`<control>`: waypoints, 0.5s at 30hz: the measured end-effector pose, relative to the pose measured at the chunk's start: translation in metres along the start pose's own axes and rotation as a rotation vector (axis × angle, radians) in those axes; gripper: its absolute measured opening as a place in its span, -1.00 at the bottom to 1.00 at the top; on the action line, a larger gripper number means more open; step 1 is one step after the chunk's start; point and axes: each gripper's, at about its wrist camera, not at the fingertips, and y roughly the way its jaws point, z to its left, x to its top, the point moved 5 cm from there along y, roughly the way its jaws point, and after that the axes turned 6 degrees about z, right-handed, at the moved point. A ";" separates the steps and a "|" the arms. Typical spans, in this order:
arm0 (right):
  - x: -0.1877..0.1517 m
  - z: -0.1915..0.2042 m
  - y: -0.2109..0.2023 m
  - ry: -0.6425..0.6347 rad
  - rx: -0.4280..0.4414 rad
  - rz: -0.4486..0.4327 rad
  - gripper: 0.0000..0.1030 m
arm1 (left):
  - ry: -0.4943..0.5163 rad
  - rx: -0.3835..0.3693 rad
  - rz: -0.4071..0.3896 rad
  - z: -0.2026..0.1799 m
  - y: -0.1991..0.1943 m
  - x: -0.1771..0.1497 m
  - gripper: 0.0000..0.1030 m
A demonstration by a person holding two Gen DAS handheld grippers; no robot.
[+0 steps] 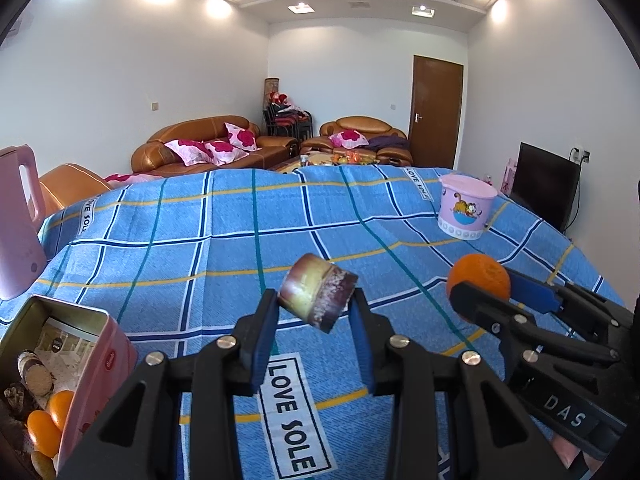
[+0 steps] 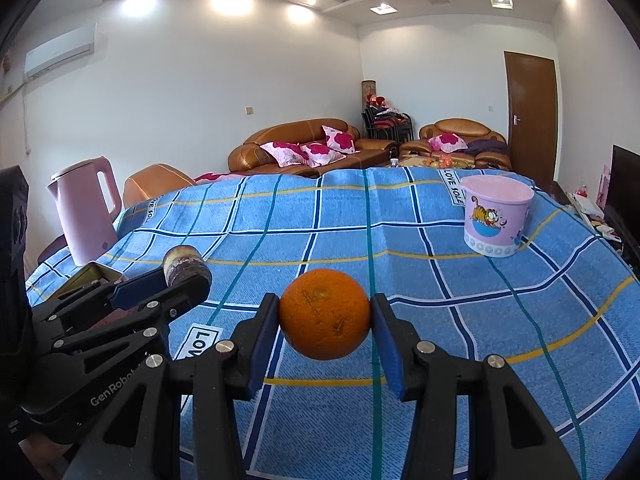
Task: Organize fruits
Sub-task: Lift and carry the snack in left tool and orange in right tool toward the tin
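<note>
Held aloft over the blue checked cloth (image 1: pixel 224 248): cane chunk (image 1: pixel 318 298) clamped in left gripper (image 1: pixel 316 312), orange (image 2: pixel 324 314) in right gripper (image 2: pixel 325 320). Pink tin (image 1: pixel 102 356), already holding fruit, just left of the left gripper, likelier first.

"LOVE SOLE" on cloth (image 1: pixel 224 272); "DAS", tongs (image 1: pixel 482 288)

A home living room is showing here: brown leather sofas (image 2: pixel 308 140) are carrying floral pillows (image 2: pixel 304 152), a wooden door (image 2: pixel 530 104) is standing shut, a television (image 1: pixel 546 184) is sitting by the wall, and a checked blue cloth (image 2: pixel 360 232) is covering the table.
</note>
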 end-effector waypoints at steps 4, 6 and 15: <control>0.000 0.000 -0.003 -0.001 0.001 -0.014 -0.06 | -0.004 0.006 -0.014 0.002 -0.003 0.001 -0.28; 0.000 0.000 -0.004 -0.004 0.000 -0.020 -0.06 | -0.006 0.009 -0.021 0.002 -0.004 0.001 -0.28; 0.000 0.001 -0.009 -0.011 -0.001 -0.044 -0.06 | -0.007 0.018 -0.053 0.003 -0.010 0.002 -0.28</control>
